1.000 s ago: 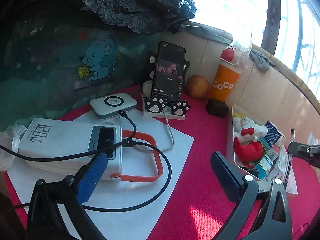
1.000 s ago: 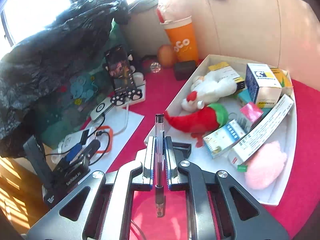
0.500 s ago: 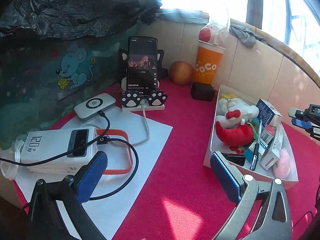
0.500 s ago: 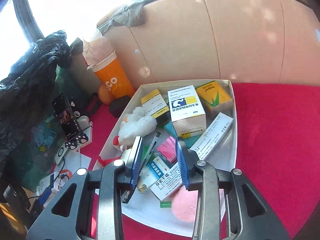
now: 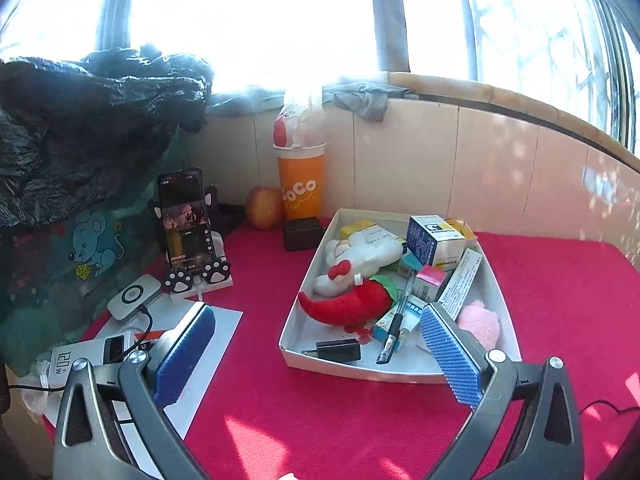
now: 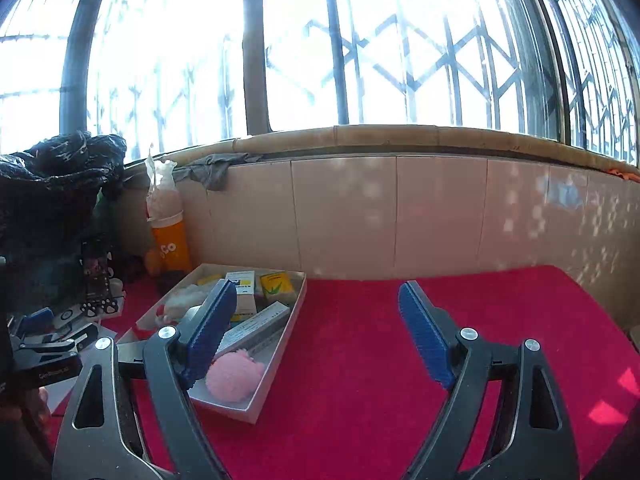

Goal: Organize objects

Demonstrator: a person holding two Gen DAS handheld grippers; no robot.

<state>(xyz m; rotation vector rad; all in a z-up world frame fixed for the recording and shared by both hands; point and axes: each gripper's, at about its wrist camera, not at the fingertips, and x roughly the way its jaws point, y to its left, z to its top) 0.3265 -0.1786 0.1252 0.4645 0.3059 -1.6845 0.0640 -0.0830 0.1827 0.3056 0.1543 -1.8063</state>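
While both of my grippers are spread wide and hold nothing, the clear pen with a black grip (image 5: 396, 322) lies in the white cardboard tray (image 5: 400, 372) on the red table (image 5: 320, 420), leaning on the red chili plush toy (image 5: 346, 304) and a small medicine box (image 5: 404, 316). My left gripper (image 5: 316, 356) hangs by the tray's near edge. My right gripper (image 6: 316, 334) is off to the tray's right side. I think a low swing could bump the tray and slide it, or tip the tall box (image 5: 434, 244).

Harsh backlight from blown-out window (image 6: 360, 40), dappled sun patches on red cloth (image 5: 560, 320), fisheye-bent edges
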